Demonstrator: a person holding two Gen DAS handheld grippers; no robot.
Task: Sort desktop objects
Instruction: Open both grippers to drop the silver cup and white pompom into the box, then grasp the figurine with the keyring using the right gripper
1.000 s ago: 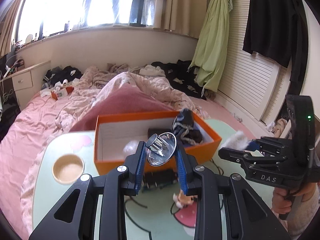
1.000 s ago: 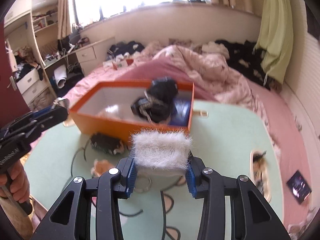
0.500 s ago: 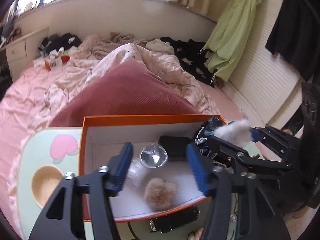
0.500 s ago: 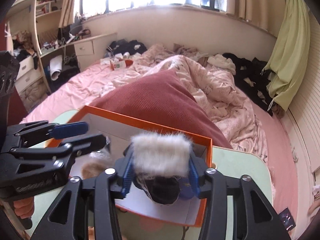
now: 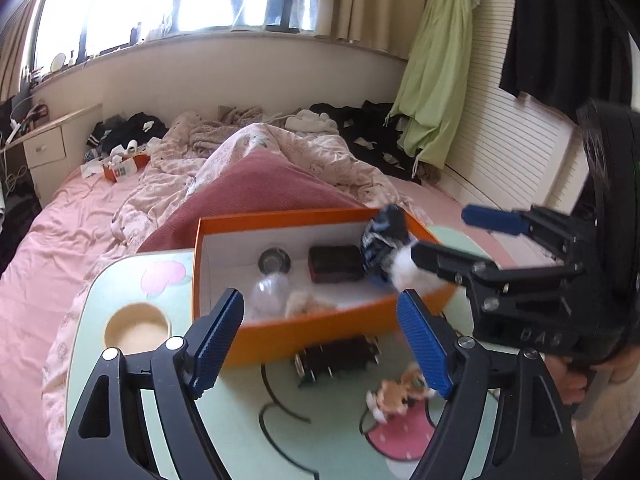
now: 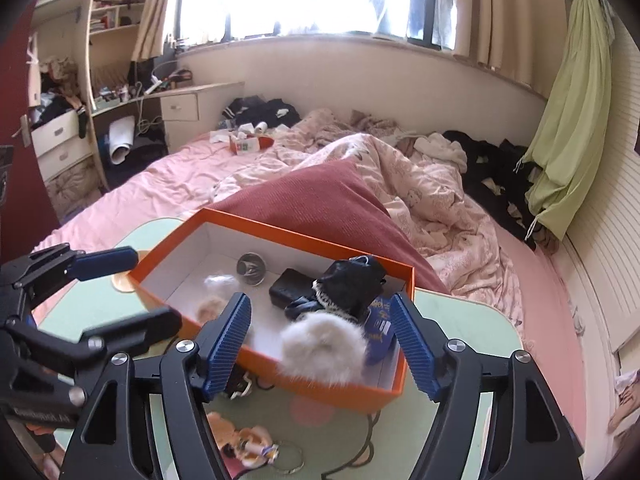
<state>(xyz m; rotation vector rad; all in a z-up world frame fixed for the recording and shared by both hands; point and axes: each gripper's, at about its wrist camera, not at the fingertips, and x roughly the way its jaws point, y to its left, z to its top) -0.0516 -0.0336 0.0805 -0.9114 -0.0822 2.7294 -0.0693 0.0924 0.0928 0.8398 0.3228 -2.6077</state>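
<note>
Green cartoon table (image 5: pixel 132 280) by my messy pink bed (image 6: pixel 168 168).
Orange box (image 6: pixel 280 368) holds white pompom (image 6: pixel 324 350), black case (image 5: pixel 334 264); my left tongs (image 5: pixel 320 340) and right tongs (image 6: pixel 322 344) both gape wide.

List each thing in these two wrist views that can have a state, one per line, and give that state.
left gripper: open, holding nothing
right gripper: open, holding nothing
orange box: lidless, on the table
white fur puff: in the box, against its near wall
metal cup: lying on its side in the box
black case: shut, in the box
figurine keychain: lying on the table, outside the box
</note>
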